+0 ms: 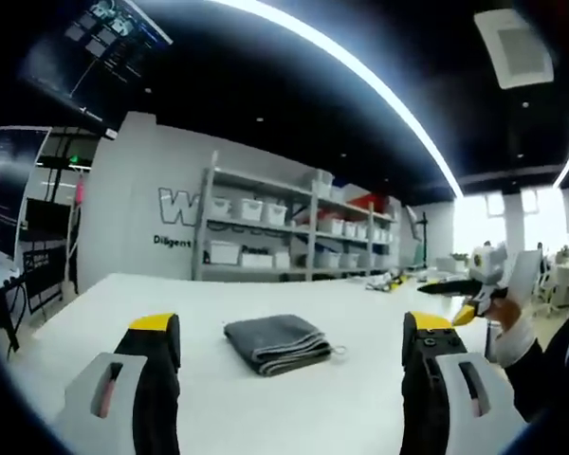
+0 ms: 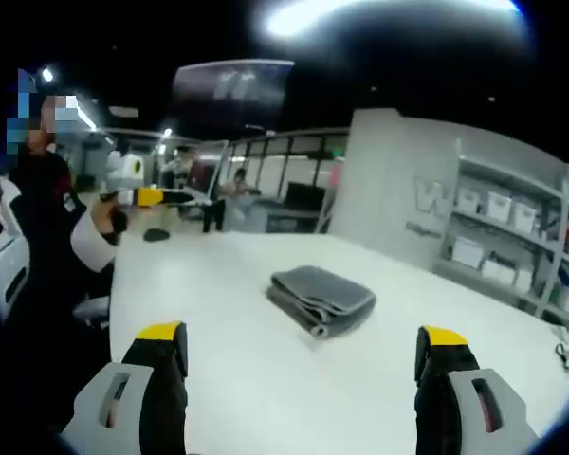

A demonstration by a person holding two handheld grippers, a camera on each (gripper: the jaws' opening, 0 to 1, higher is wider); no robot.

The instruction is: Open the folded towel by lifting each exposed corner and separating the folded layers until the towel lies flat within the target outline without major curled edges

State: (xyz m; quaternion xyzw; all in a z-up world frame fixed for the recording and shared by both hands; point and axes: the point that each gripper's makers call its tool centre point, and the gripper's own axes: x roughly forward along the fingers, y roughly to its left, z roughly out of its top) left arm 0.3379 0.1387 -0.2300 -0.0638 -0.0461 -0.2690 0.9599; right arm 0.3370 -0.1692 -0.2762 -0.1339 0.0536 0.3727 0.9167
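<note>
The folded grey cloth towel (image 1: 276,342) lies on the white worktop (image 1: 294,408), well ahead of both tools and touched by neither. The left tool (image 1: 291,332) has its yellow-tipped black jaws wide apart and empty; the right tool (image 2: 303,343) likewise. The left gripper view shows a small metal ring at the towel's corner and grey wall lettering beginning "W", with "Diligent" beneath. The right gripper view shows a person (image 2: 47,246) holding the left tool.
</note>
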